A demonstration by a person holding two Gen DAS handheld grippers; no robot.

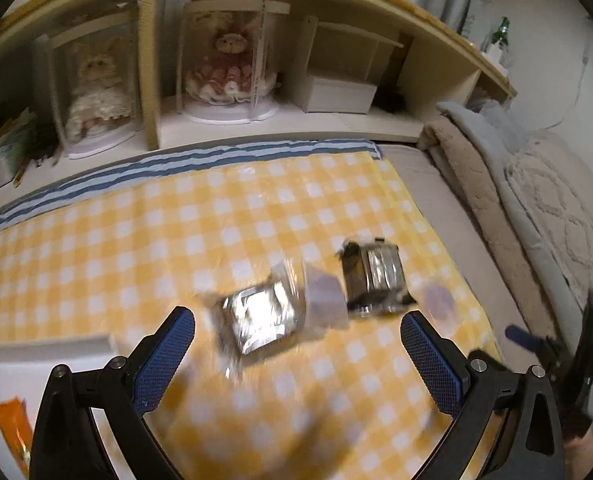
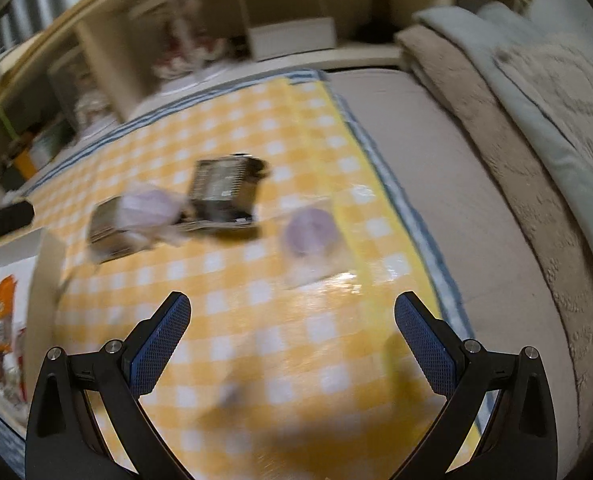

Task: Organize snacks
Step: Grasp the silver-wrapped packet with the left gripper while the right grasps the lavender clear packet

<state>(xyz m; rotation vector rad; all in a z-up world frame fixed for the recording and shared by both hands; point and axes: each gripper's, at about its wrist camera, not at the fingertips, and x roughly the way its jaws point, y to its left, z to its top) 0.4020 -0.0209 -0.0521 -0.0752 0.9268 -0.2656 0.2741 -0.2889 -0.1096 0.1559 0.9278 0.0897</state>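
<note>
Four loose snacks lie on the yellow checked cloth [image 1: 144, 216] ahead of me, and both my claws are spread wide with nothing between the fingers. Farthest left sits a white tray [image 2: 12, 256] with an orange packet [image 2: 6, 312] already in it; I take that as where the rest should go. Next comes the silver foil packet [image 1: 258, 320], just ahead of my left claw [image 1: 296, 354], with a pale purple wrapped sweet [image 1: 324, 292] touching or overlapping its right side. Right of that lies the dark packet [image 1: 372, 276], and furthest right a second purple sweet [image 2: 310, 228], apart from the others and nearest my right claw [image 2: 292, 340]. To do this well I would come down square over the foil packet and pinch across its short sides, not dragging the sweet along. The picture is blurred, so edges are hard to judge. Folded blankets [image 2: 496, 128] on the right are well clear.
</note>
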